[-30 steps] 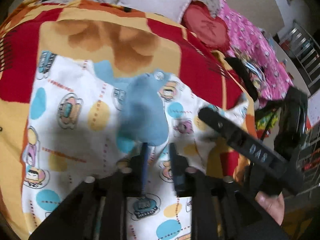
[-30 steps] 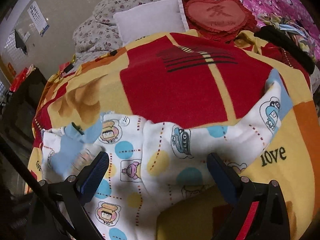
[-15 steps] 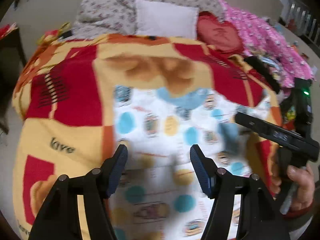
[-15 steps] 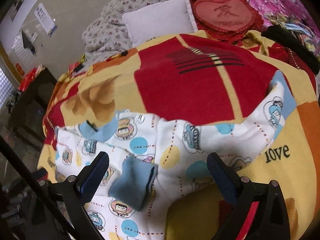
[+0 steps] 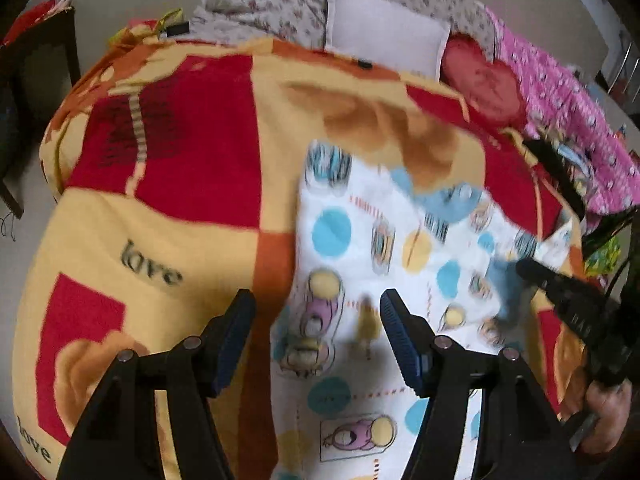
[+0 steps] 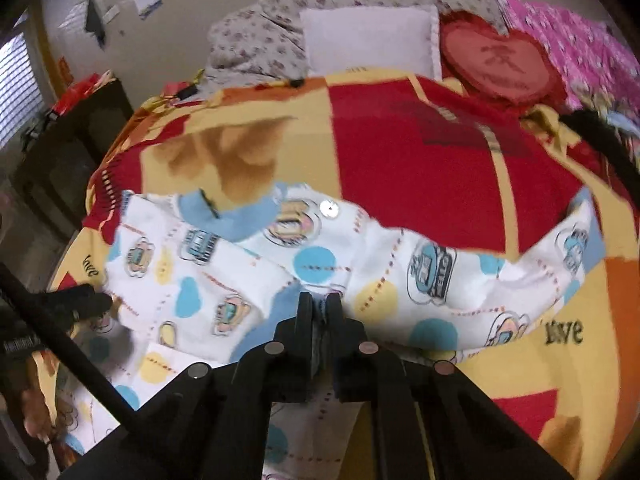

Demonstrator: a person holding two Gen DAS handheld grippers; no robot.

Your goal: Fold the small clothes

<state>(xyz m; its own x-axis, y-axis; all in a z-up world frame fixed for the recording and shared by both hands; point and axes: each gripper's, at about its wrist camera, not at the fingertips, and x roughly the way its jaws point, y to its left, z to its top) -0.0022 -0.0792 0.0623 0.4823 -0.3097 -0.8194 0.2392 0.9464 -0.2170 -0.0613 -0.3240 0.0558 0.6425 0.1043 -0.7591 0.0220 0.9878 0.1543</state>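
A white baby garment (image 5: pixel 384 256) with cartoon prints, coloured dots and blue trim lies spread on the red and yellow blanket (image 5: pixel 192 168). My left gripper (image 5: pixel 316 320) hangs open above the garment's left edge, nothing between its fingers. In the right wrist view the garment (image 6: pixel 248 272) has one sleeve folded in across the body, and the other sleeve (image 6: pixel 568 256) stretches right. My right gripper (image 6: pixel 319 308) is shut, pinching the cloth by the folded sleeve's blue cuff (image 6: pixel 288 300). Each gripper shows in the other's view: the right one (image 5: pixel 560 300), the left one (image 6: pixel 84 304).
At the bed's head lie a white pillow (image 6: pixel 372 40), a red heart cushion (image 6: pixel 500 64), a floral quilt (image 6: pixel 256 40) and a pink spotted cover (image 5: pixel 568 120). A dark cabinet (image 6: pixel 72 148) stands at the bed's left. A black strap (image 6: pixel 600 140) lies at the right.
My left gripper let go of the blue cuff, opened and drew away to the garment's left edge. The sleeve now lies folded in, and my right gripper went from wide open to shut on it.
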